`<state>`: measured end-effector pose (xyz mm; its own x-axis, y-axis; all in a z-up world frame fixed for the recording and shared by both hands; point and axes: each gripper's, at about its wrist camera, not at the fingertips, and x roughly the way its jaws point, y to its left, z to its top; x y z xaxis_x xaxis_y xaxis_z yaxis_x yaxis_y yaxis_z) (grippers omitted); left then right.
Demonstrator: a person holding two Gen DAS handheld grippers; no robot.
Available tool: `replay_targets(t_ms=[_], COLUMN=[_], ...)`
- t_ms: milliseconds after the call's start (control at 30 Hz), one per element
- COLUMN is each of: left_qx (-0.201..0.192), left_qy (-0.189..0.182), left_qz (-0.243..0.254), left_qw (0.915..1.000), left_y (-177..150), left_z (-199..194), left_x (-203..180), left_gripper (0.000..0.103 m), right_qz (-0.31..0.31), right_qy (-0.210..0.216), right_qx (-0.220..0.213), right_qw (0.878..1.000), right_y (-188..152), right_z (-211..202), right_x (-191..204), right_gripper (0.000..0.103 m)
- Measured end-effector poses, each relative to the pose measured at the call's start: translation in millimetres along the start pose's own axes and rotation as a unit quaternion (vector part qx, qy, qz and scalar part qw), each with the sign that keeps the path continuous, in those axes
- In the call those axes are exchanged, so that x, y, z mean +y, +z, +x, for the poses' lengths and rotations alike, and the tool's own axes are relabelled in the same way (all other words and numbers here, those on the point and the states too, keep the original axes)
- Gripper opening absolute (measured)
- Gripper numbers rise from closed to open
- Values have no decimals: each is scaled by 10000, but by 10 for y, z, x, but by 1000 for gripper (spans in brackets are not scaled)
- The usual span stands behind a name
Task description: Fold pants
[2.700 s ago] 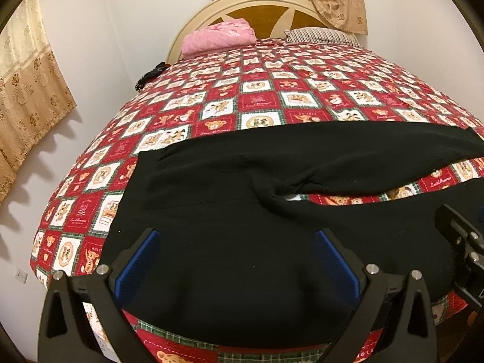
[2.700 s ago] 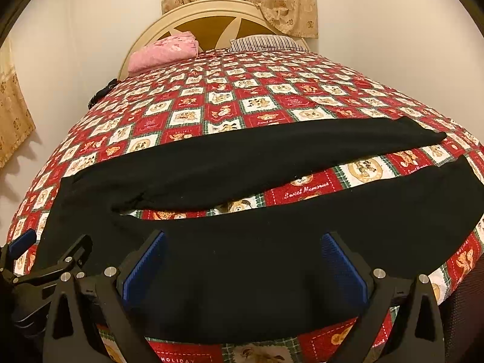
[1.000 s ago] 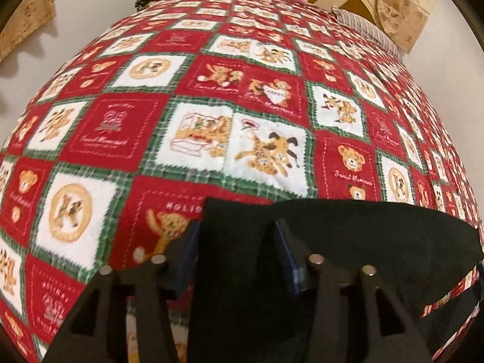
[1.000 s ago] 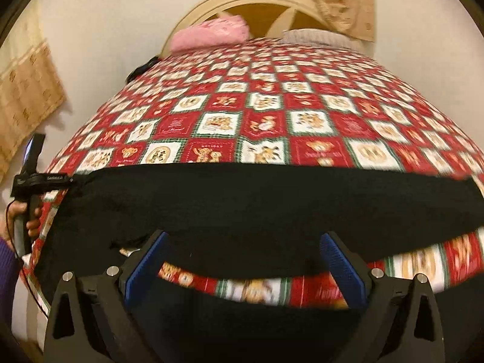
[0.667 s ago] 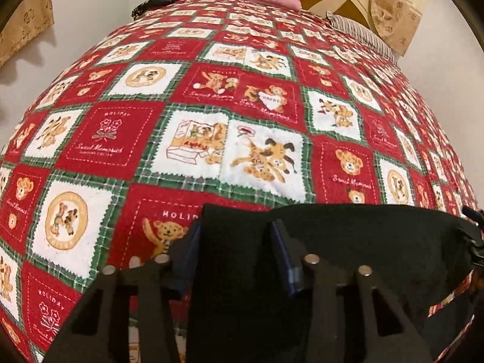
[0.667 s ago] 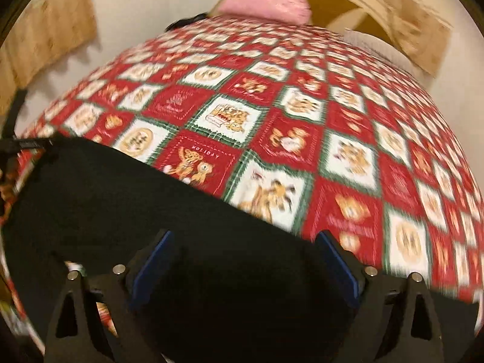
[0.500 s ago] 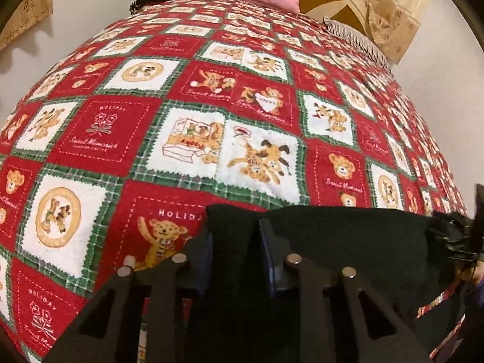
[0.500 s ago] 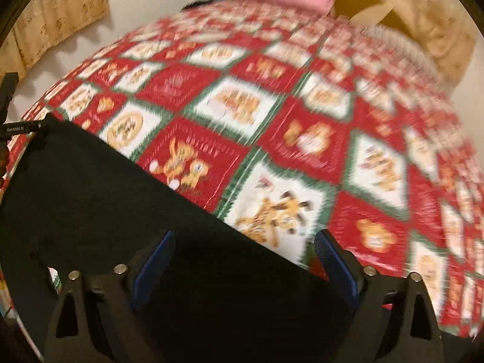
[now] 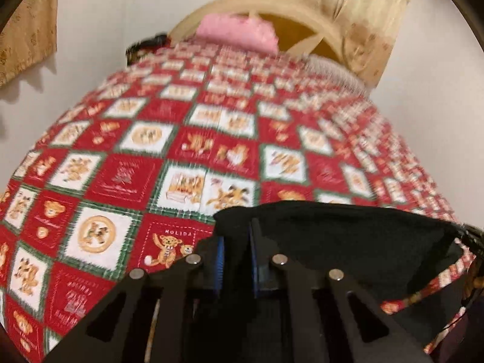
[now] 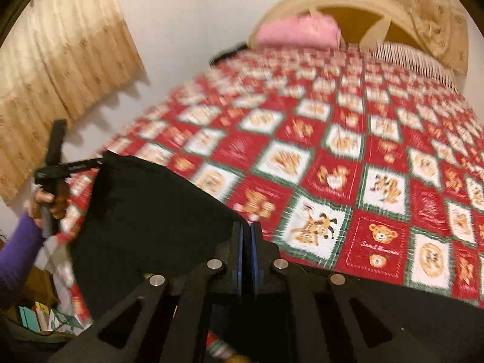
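The black pants [image 9: 348, 242] lie across the near end of the bed, their far edge raised off the red patchwork quilt [image 9: 127, 178] and stretched between two grippers. The left gripper [image 9: 236, 257] is clamped on the pants' left corner, its blue pads [image 9: 220, 260] drawn close with dark cloth between them. The right gripper [image 10: 245, 251] is pinched tight on the pants' edge further right, its pads almost meeting over the fabric. In the right wrist view the left gripper [image 10: 90, 163] shows at the far left, held by a hand [image 10: 48, 201] in a purple sleeve. At the far end a pink pillow [image 9: 239, 31] rests against the cream headboard [image 9: 302, 18], with beige curtains [image 10: 60, 69] on the wall.
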<state>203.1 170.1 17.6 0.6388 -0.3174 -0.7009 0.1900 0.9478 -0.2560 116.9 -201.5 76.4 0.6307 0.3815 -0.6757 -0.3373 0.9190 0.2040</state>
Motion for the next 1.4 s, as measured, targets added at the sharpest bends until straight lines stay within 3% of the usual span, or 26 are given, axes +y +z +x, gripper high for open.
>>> replay_targets(t_ms=[100,200,300,400,567,600,633,667,700,800,867,933,1000,1067,1133,1233,1400], left_qx=[-458,-675,-757,-739,-424,-282,-152,-4,81,56,-59,-331,-641,-840,-950,-922,-312], left_qy=[-158,-149,-225,-40,875,1089,1275,1514,1710,2155,2349,2563,2483,2210,1996,1589,1867], left_qz=[13,54,-65,16,173,198,197,189,187,-17,-278,-454,-443,-276,-76,124,608], left_qw=[9988,9976,9969,9973,9951,9935,9915,9883,9851,9765,9716,9650,9655,9713,9752,9829,9800], left_y=[-181,-415,-729,-1100,-1501,-1535,-1557,-1551,-1558,-1457,-1347,-1264,-1171,-988,-793,-625,-868], left_z=[-428,-684,-841,-843,-656,-593,-560,-521,-516,-637,-734,-881,-957,-894,-711,-270,315], left_x=[-11,-16,-37,1,51,76,103,146,193,444,582,601,521,341,149,-136,-443], left_gripper=[15,15,16,19,35,46,65,72,78,78,78,78,78,78,78,78,78], right_qz=[-27,76,149,60,114,31,-17,-64,-101,-125,-85,33,198,274,259,317,240], right_qy=[193,433,616,491,119,26,-29,-106,-181,-158,-58,166,484,683,764,1069,1040], right_qx=[-257,-355,-252,51,533,608,661,720,792,909,779,468,-86,-577,-842,-726,-48], right_qw=[9995,9984,9977,9988,9984,9981,9978,9973,9966,9957,9969,9988,9986,9956,9932,9911,9943], right_y=[-214,-541,-963,-1434,-2017,-2080,-2121,-2151,-2159,-2108,-2035,-1910,-1722,-1545,-1325,-1060,-944], right_z=[-341,-622,-740,-641,-366,-304,-256,-221,-197,-261,-379,-539,-698,-751,-655,-253,565], right_x=[270,466,658,816,849,859,854,862,872,860,853,860,845,861,916,998,1075], right_gripper=[4,4,4,4,4,4,4,4,5,13,15,26,61,74,74,74,74])
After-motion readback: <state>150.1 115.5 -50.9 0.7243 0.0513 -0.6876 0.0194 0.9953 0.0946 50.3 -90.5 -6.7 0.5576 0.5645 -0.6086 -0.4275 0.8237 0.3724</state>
